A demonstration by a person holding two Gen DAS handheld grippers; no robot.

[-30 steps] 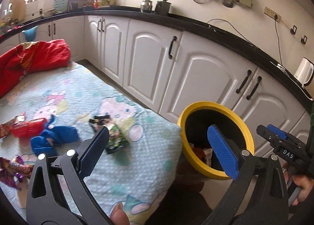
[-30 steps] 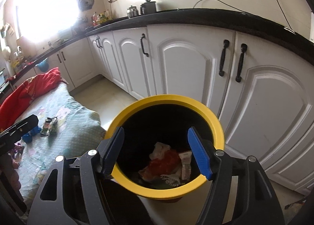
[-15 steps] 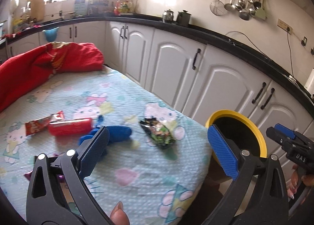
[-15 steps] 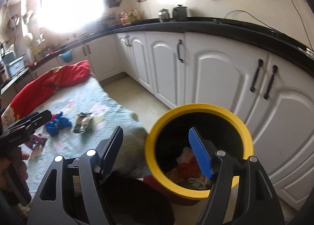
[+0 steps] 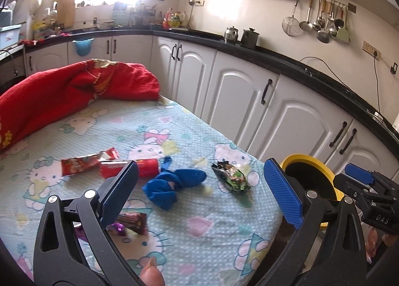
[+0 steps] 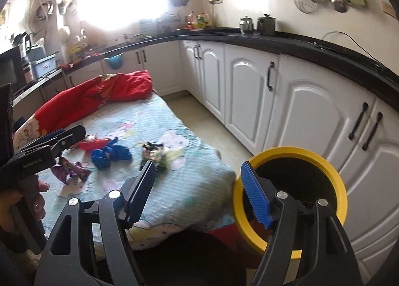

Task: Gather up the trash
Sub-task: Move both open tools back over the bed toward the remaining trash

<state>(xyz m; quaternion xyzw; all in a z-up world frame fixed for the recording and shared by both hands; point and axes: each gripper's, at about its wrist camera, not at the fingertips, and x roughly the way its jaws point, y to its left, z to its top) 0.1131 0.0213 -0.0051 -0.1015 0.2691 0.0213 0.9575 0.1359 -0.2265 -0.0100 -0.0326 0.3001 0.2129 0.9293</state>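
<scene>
Plainly, both tools are empty and spread wide, which suits a moment between one piece of rubbish and the next: the left gripper hangs above the pale blue cartoon-print bedsheet with its blue-padded jaws released, nothing between them, and the right gripper is likewise unclenched and carries nothing. The yellow-rimmed round black bin stands on the floor just beside the mattress corner, close to the white cabinet doors, probably so that each piece needs only a short swing off the bed. Trash lies scattered on the sheet: a crumpled green-and-black foil snack wrapper nearest the bin side, a crushed red packet with a torn red wrapper further in, and a purple-and-red candy wrapper under the left jaw. A knotted blue cloth sits between them; whether it counts as trash I cannot tell. A bunched red blanket is pushed to the far end, leaving the litter exposed. Judging by its aim, the left tool seems set to pick next.
</scene>
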